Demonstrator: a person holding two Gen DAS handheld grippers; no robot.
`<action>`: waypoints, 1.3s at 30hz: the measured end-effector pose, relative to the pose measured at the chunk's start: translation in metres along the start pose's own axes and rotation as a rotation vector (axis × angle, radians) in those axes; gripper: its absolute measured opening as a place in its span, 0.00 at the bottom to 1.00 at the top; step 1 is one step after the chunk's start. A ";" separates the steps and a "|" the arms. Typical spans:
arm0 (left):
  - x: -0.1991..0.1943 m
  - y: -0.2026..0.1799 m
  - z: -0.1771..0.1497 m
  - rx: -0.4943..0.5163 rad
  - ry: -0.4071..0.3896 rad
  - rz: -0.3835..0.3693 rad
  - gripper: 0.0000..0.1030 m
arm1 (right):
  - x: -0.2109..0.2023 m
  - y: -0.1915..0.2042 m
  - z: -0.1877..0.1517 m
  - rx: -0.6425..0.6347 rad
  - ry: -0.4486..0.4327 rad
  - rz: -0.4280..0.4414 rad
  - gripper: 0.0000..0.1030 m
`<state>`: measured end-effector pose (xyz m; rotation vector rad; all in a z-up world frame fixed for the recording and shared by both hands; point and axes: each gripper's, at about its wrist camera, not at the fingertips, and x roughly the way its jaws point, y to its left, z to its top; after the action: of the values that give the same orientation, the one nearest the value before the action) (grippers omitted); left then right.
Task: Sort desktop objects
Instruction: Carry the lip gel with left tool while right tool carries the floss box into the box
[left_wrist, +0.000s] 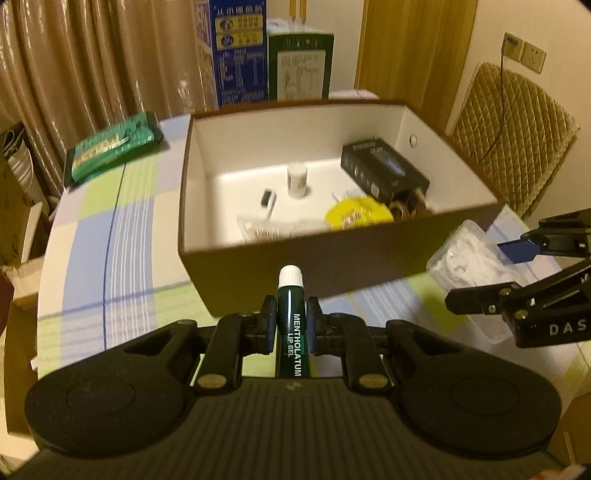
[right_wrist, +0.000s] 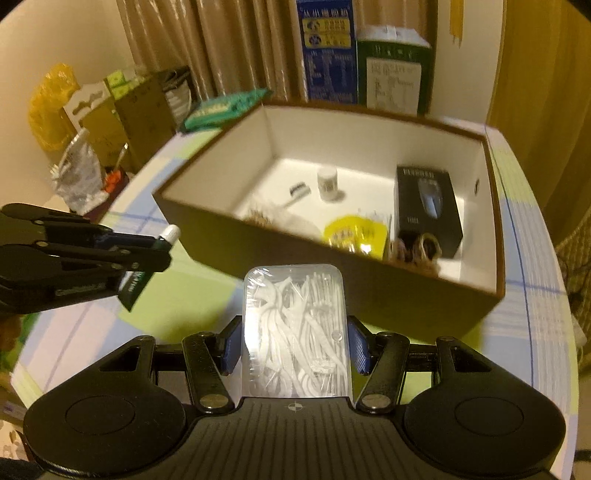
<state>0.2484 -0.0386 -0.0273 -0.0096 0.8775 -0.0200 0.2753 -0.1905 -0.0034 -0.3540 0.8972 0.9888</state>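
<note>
Two grippers each carry one item toward the brown cardboard box with white inside (left_wrist: 258, 254): the left gripper (left_wrist: 291, 321) clamps a dark green lip gel tube with white cap (left_wrist: 291, 314), the right gripper (right_wrist: 293, 345) pinches a clear plastic case of white floss picks (right_wrist: 295, 328). Both hover before the box's near wall, probably ready for dropping in. Blur hides the small contents inside.

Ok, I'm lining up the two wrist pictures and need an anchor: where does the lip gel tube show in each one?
Left wrist view: the lip gel tube stands bottom centre, clamped in the left gripper, white cap pointing at the box.
Right wrist view: the same tube pokes out at the left edge, cap toward the box.
Shared landmark: the brown box with the yellow packet inside.
</note>
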 end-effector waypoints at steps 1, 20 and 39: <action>-0.001 0.001 0.006 -0.001 -0.010 -0.001 0.12 | -0.002 0.000 0.004 -0.001 -0.008 0.005 0.53; 0.039 0.014 0.098 0.027 -0.077 0.015 0.12 | 0.019 -0.033 0.102 -0.015 -0.100 -0.037 0.53; 0.146 0.035 0.149 0.032 0.046 0.026 0.12 | 0.130 -0.088 0.151 0.039 0.032 -0.120 0.53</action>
<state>0.4570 -0.0065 -0.0447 0.0326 0.9234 -0.0102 0.4546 -0.0689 -0.0253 -0.3873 0.9129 0.8564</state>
